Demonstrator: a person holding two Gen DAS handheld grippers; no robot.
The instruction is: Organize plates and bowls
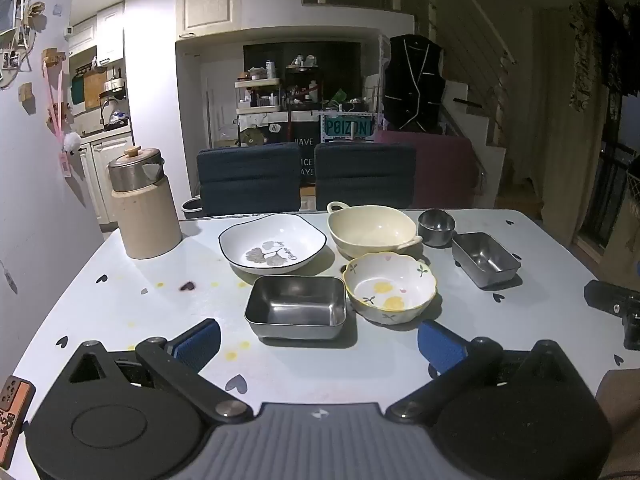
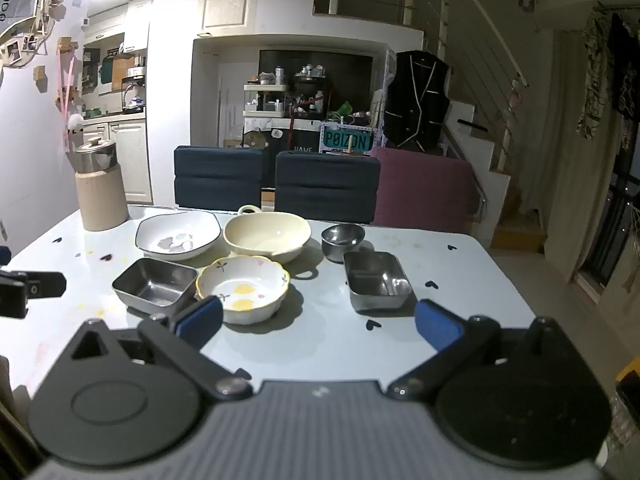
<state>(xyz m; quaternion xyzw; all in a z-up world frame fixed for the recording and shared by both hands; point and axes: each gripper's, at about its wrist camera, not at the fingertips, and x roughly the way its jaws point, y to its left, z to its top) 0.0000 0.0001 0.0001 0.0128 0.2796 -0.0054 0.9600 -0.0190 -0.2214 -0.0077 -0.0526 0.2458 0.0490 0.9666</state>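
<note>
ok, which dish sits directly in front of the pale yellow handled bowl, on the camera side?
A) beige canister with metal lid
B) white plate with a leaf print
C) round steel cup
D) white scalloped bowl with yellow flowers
D: the white scalloped bowl with yellow flowers sits just camera-side of the pale yellow handled bowl.

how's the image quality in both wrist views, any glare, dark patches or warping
Left wrist view: fisheye bends the pale heart-print table edges; the right side of the room is dim; soft shadows lie beside the rectangular steel tray and the flowered scalloped bowl. Right wrist view: a ceiling light blows out the top left, the round cream bowl carries a small highlight, and the stairs are murky.
</note>
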